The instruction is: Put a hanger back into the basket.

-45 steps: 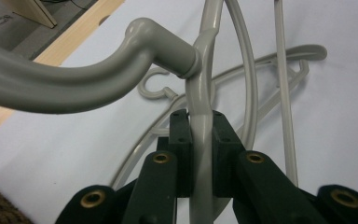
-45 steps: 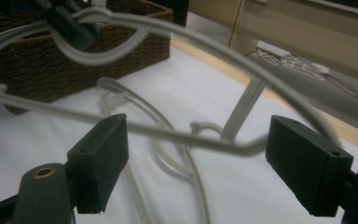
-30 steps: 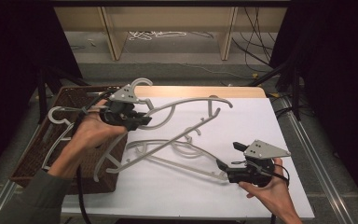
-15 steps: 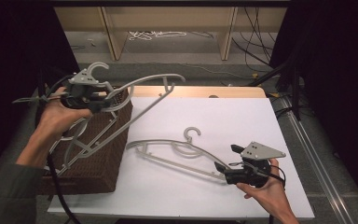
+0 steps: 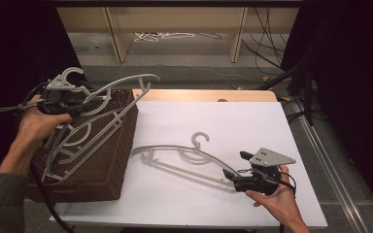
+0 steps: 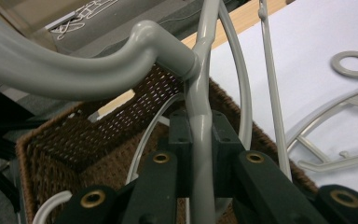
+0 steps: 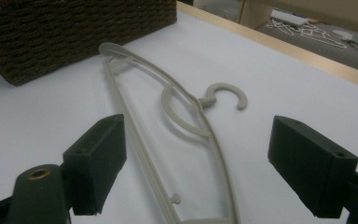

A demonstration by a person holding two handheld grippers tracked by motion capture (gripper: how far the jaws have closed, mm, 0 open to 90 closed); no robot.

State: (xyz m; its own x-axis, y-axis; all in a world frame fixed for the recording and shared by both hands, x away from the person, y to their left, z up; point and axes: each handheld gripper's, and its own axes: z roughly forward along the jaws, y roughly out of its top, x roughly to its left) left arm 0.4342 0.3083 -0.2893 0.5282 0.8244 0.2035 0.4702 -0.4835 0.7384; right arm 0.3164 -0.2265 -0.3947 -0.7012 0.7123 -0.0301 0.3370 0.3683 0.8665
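Grey hanger (image 5: 108, 92) clamped in left gripper (image 6: 200, 154) fingers over wicker basket (image 5: 111, 165), lower it in next; right gripper (image 7: 198, 172) fingers wide

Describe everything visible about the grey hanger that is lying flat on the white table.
The hanger on the table looks like pale grey moulded plastic: a small open hook at the top, curved shoulders with an inner loop, a straight lower bar and a small peg near one end. It lies flat on the white table top, hook pointing away from the person, one end near the wicker basket. The right gripper sits at its other end, jaws open to either side of it, not clamping.
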